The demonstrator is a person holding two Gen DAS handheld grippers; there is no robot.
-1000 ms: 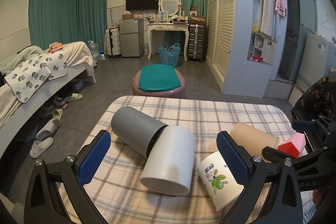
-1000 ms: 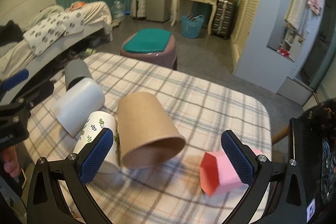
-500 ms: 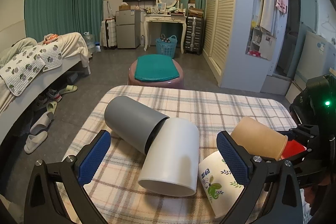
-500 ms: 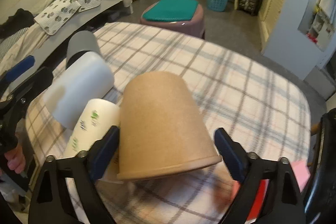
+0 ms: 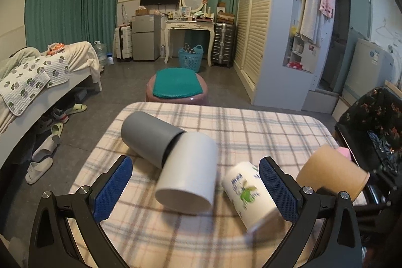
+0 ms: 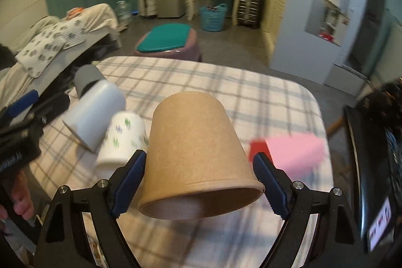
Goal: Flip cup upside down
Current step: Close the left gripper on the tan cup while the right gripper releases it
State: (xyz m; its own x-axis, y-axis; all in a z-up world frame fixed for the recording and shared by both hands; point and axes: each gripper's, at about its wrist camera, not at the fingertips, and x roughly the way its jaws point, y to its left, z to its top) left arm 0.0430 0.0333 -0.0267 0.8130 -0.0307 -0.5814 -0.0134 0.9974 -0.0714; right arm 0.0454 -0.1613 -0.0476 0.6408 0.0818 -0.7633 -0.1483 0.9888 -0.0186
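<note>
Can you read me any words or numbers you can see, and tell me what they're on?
No text here can be read.
White cup with green leaves: blue marks, blurred.
Left gripper's body: white lettering, blurred.
Screen at the right edge: marks too small.
Brown paper cup: plain.

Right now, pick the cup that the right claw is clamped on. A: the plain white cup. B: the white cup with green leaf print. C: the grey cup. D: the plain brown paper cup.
D: the right claw has both blue pads pressed against the brown paper cup, which sits between them with its open rim toward the camera, while the other cups lie on the plaid table.
</note>
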